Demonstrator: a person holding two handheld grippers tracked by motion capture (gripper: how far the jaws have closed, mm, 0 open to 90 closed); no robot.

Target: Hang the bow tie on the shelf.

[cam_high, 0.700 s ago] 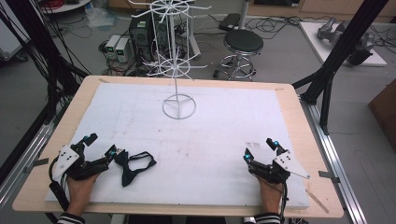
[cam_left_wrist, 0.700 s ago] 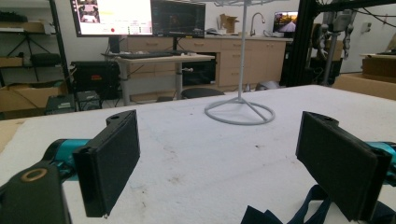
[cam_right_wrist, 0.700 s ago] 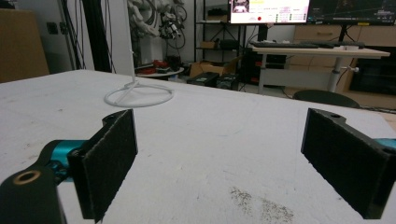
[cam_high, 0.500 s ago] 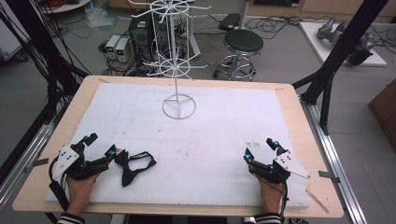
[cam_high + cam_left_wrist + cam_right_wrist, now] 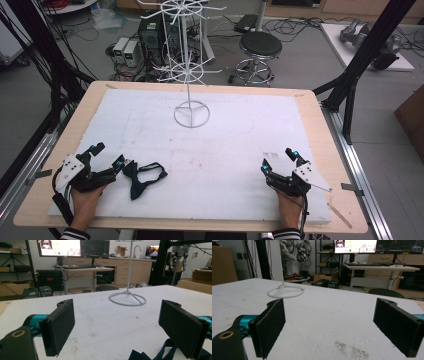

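1. At the near left of the white foam-covered table [image 5: 235,150], the dark navy fabric bow tie with its looped strap [image 5: 142,176] lies flat, just beside the tips of the left gripper [image 5: 107,157], whose jaws stand wide apart and hold nothing.
2. The right gripper [image 5: 280,159] rests at the near right, well apart from the bow tie, its jaws likewise spread and empty.
3. Risk, as I judge it: the bow tie is limp and thin, so closing the left jaws low over it could pinch only the strap and leave the bow dangling, or push the cloth along the foam instead of gripping it.
4. A second risk: the tie sits off to one side of the left gripper's line, so a straight close would likely miss; the hand must turn toward it first.
5. If the tie is meant for the white wire display rack with hooks [image 5: 189,65] at the far middle, its thin arms could snag the strap or the rack could tip on its ring base.
6. The high view shows the whole tie and both hands; the left gripper view [image 5: 117,322] shows just a corner of the tie [image 5: 150,355] by its right-hand jaw.
7. The right gripper view [image 5: 329,322] shows bare foam between its jaws and the rack's ring base [image 5: 285,292] beyond.
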